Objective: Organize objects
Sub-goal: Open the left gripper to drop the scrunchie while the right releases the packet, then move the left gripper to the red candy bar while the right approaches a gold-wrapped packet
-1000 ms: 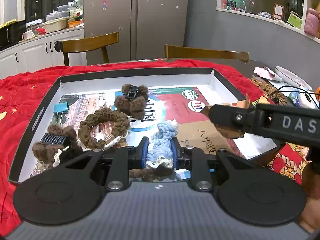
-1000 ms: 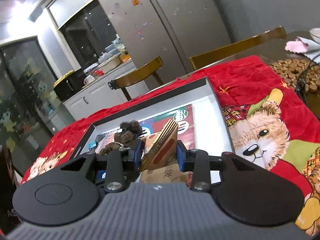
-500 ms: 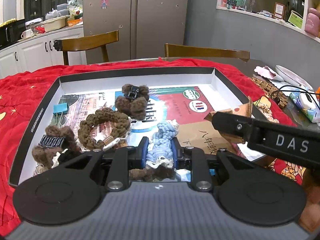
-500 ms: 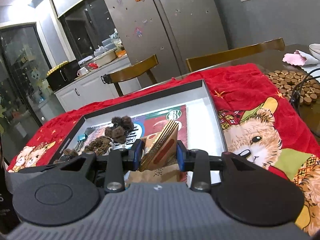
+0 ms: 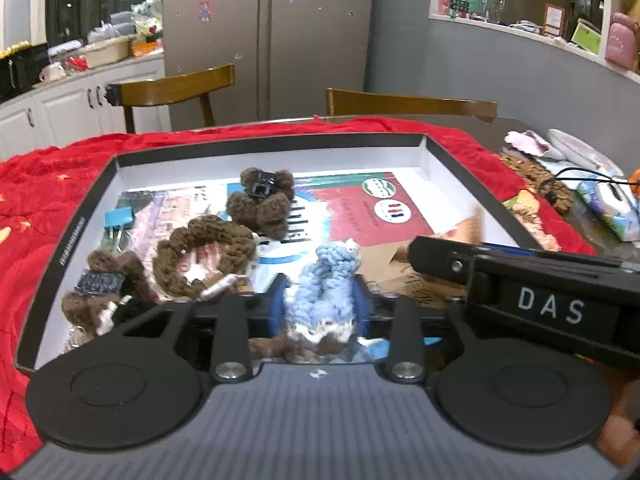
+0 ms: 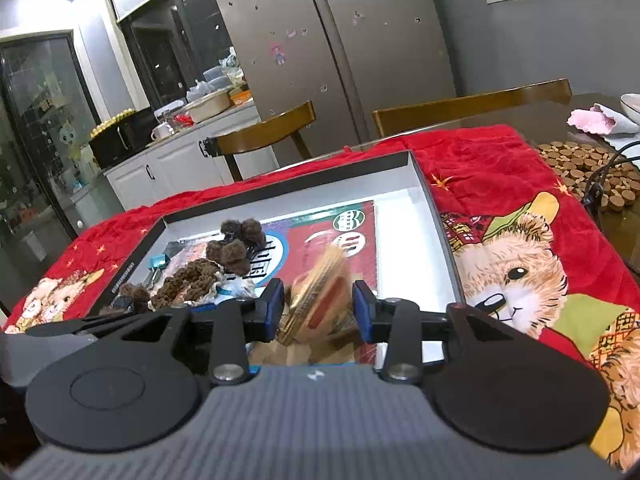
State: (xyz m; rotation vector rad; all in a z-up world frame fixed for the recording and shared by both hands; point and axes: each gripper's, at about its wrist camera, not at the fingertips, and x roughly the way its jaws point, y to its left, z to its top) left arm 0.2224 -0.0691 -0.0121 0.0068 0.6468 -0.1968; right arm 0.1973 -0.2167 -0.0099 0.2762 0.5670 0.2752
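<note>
While the blue crocheted scrunchie (image 5: 325, 280) stands between the left gripper (image 5: 320, 300)'s just-widened jaws in the shallow tray (image 5: 72, 232), its base is hidden. Motion-blurred, the brown paper packet (image 6: 320, 300) sits loose between the right gripper (image 6: 320, 308)'s parting jaws, lower end cut off.

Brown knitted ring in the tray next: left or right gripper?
Left. The left gripper, jaws just opening around the blue scrunchie, sits right beside the brown ring. The right gripper, jaws just opening around a blurred tan piece, is farther right.
</note>
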